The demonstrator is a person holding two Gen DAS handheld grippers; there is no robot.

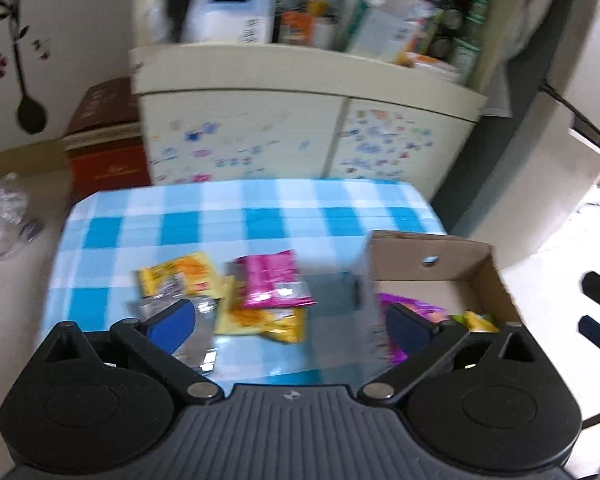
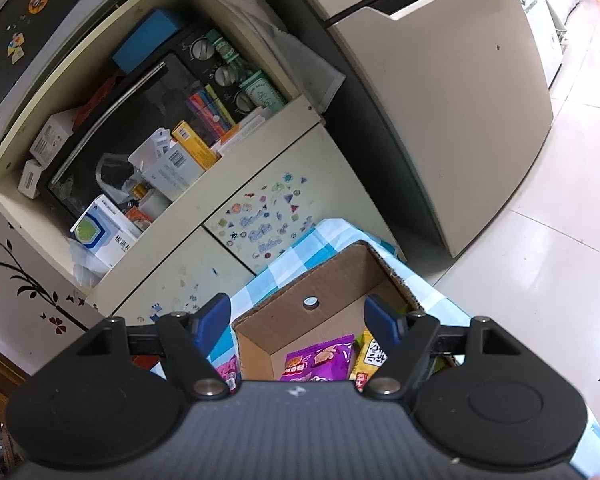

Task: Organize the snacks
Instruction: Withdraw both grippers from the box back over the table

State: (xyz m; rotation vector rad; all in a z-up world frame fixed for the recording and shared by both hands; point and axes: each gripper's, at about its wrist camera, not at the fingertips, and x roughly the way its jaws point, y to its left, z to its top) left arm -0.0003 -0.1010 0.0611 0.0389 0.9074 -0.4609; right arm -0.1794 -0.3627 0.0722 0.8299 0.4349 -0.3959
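Note:
Several snack packets lie on the blue-and-white checked table: a pink packet, two yellow ones and a silver one. My left gripper hovers over them, open wide with nothing between its fingers. At the table's right end stands an open cardboard box holding a purple packet and a yellow packet. My right gripper hangs open and empty above the box. The left wrist view is blurred.
Behind the table is a cream cabinet with stickered doors and a shelf crowded with boxes. A red-brown carton and a clear plastic bag sit on the floor to the left. A fridge stands at the right.

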